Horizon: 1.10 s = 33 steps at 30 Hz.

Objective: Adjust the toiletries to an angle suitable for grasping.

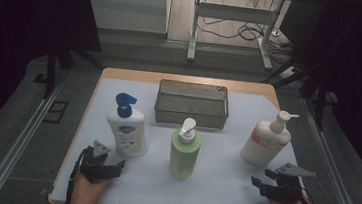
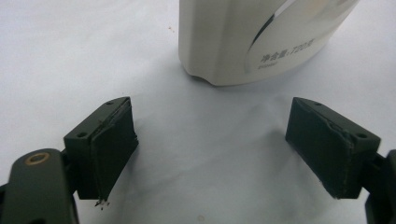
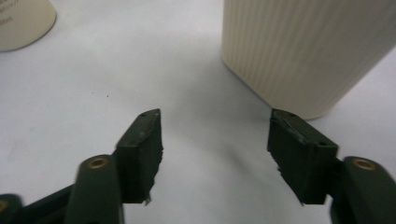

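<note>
- Now reaching: right gripper (image 3: 215,140) apart, empty, just short of cream bottle (image 3: 303,51).
- Left gripper (image 2: 210,140) apart, empty, near blue-pump bottle (image 2: 252,37).
- Next: likely straddle, clamp, lift toward basket (image 1: 191,114).

I see the blue-pump bottle (image 1: 127,133) standing upright at lower left of centre in the high view: white body, blue label, blue pump on top. In the left gripper view its white base (image 2: 252,39) fills the upper middle, with a grey swoosh and small print, resting on the white surface. The cream bottle (image 1: 265,142) stands upright at the right of the high view, orange label, white pump with its nozzle to the right. In the right gripper view its ribbed cream base (image 3: 303,51) sits upper right.
</note>
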Each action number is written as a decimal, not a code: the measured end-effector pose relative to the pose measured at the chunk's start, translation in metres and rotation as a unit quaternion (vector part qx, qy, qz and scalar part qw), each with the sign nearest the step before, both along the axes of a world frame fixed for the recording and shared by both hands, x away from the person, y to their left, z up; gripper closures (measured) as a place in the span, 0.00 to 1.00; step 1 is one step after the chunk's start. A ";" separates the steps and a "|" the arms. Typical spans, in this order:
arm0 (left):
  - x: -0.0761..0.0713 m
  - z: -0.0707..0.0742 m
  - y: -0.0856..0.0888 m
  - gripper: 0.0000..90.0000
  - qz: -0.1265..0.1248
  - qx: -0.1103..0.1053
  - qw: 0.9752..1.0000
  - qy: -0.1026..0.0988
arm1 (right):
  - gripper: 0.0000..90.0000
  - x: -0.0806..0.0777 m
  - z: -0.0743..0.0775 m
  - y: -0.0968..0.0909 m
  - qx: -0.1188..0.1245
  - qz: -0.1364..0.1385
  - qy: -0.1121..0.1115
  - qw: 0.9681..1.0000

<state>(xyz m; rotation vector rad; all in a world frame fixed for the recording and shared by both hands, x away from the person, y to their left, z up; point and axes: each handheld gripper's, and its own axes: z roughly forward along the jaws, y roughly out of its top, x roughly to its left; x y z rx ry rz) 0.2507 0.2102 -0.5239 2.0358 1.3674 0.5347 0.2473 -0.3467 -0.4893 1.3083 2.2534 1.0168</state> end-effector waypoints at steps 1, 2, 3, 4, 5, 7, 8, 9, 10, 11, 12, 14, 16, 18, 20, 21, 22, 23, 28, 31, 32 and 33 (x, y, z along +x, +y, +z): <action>0.000 0.000 0.000 0.17 0.000 0.000 1.000 0.000 | 0.44 0.001 0.003 -0.003 -0.003 -0.004 0.001 1.000; 0.000 0.000 0.000 0.17 0.000 0.000 1.000 0.000 | 0.45 0.001 0.003 -0.005 -0.005 -0.004 -0.001 1.000; 0.000 0.000 0.000 0.17 0.000 0.000 1.000 0.000 | 0.45 0.001 0.003 -0.005 -0.005 -0.004 -0.001 1.000; 0.000 0.000 0.000 0.17 0.000 0.000 1.000 0.000 | 0.49 0.002 0.005 -0.009 -0.017 -0.005 -0.006 1.000; 0.000 0.000 0.000 0.17 0.000 0.000 1.000 0.000 | 0.49 0.002 0.005 -0.009 -0.017 -0.005 -0.006 1.000; 0.000 0.000 0.000 0.17 0.000 0.000 1.000 0.000 | 0.55 0.003 0.008 -0.014 -0.033 -0.008 -0.011 0.999; 0.000 0.000 0.000 0.17 0.000 0.000 1.000 0.000 | 0.55 0.003 0.008 -0.014 -0.033 -0.008 -0.011 0.999; 0.000 0.000 0.000 0.17 0.000 0.000 1.000 0.000 | 0.60 0.006 0.009 -0.019 -0.033 -0.012 -0.012 0.999; 0.000 0.000 0.000 0.17 0.000 0.000 1.000 0.000 | 0.60 0.006 0.009 -0.019 -0.033 -0.012 -0.012 0.999; 0.000 0.000 0.000 0.17 0.000 0.000 1.000 0.000 | 0.61 0.008 0.010 -0.023 -0.033 -0.019 -0.012 0.999; 0.000 0.000 0.000 0.17 0.000 0.000 1.000 0.000 | 0.63 0.009 0.011 -0.025 -0.031 -0.023 -0.011 0.999; 0.000 0.000 0.000 0.17 0.000 0.000 1.000 0.000 | 0.64 0.010 0.011 -0.028 -0.034 -0.030 -0.012 0.999; 0.000 0.000 0.000 0.17 0.000 0.000 1.000 0.000 | 0.66 0.012 0.013 -0.030 -0.036 -0.034 -0.014 0.999; 0.000 0.000 0.000 0.17 0.000 0.000 1.000 0.000 | 0.68 0.014 0.014 -0.032 -0.035 -0.039 -0.015 0.999; 0.000 0.000 0.000 0.17 0.000 0.000 1.000 0.000 | 0.70 0.016 0.016 -0.034 -0.033 -0.046 -0.016 0.998; 0.000 0.000 0.000 0.17 0.000 0.000 1.000 0.000 | 0.71 0.017 0.016 -0.035 -0.029 -0.048 -0.014 0.998; 0.000 0.000 0.000 0.17 0.000 0.000 1.000 -0.001 | 0.73 0.018 0.017 -0.037 -0.024 -0.051 -0.014 0.998; 0.000 0.000 0.000 0.17 0.000 0.000 1.000 0.000 | 0.76 0.019 0.017 -0.038 -0.021 -0.054 -0.013 0.998; 0.000 0.000 0.000 0.17 0.000 0.000 1.000 -0.001 | 0.83 0.028 0.018 -0.046 -0.018 -0.059 -0.011 0.998; 0.000 0.000 0.000 0.17 0.000 0.000 1.000 -0.001 | 0.89 0.033 0.018 -0.049 -0.020 -0.060 -0.013 0.998; 0.000 0.000 0.000 0.17 0.000 0.000 1.000 -0.001 | 0.91 0.034 0.018 -0.049 -0.022 -0.059 -0.014 0.998; 0.000 0.000 0.000 0.17 0.000 0.000 1.000 0.000 | 0.92 0.036 0.018 -0.050 -0.026 -0.060 -0.016 0.998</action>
